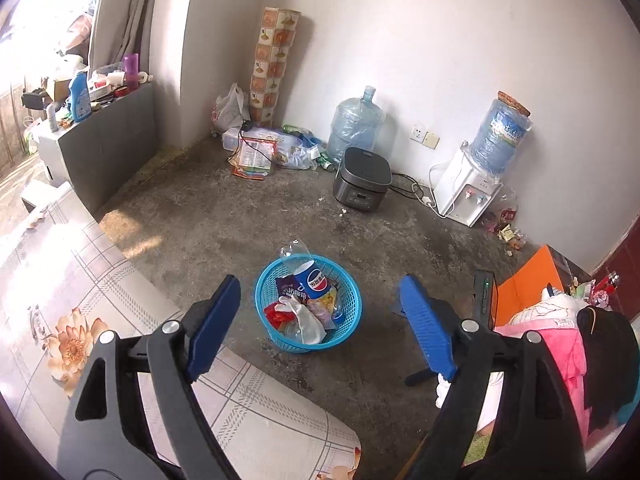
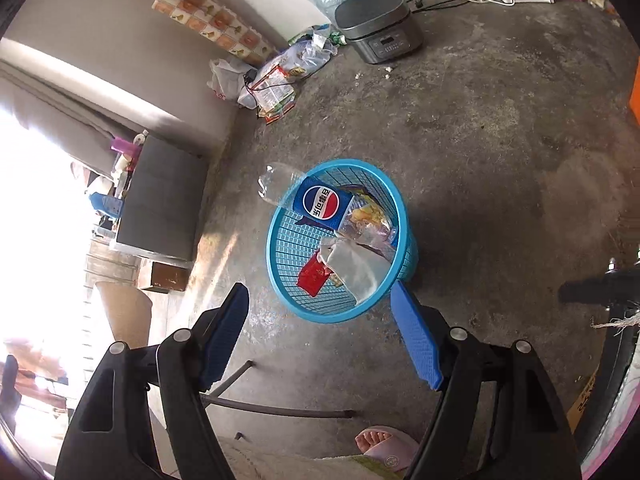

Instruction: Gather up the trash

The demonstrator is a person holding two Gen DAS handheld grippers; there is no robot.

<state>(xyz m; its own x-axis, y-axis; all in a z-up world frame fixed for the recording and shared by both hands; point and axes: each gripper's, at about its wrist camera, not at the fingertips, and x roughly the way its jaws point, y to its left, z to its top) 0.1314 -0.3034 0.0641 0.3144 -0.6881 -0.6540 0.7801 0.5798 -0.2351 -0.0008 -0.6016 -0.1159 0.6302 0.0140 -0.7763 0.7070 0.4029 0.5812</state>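
Both grippers stand with jaws wide apart and nothing between the blue pads: the left gripper (image 1: 320,316) looks down at the blue basket (image 1: 352,320) from higher up, the right gripper (image 2: 320,332) hangs closer over it. The basket sits on bare concrete floor (image 2: 500,160), already holding a clear bag (image 2: 360,268), a red wrapper (image 2: 314,276) and a Pepsi bottle (image 2: 316,200).

The bottle is probably the weak point: its clear end pokes out past the far-left rim (only the labelled middle rests on the rim, it seems), so a knock on the light basket could tip it out or slide the whole basket.

More litter lies far off by the wall (image 1: 256,156), near the rice cooker (image 1: 362,180), whose cord could snag a finger. Floor to the right of the basket is open; nearer, a tiled tabletop (image 1: 100,280) edges the left, and a thin metal leg (image 2: 276,412) and a slippered foot (image 2: 380,444) crowd the near side.
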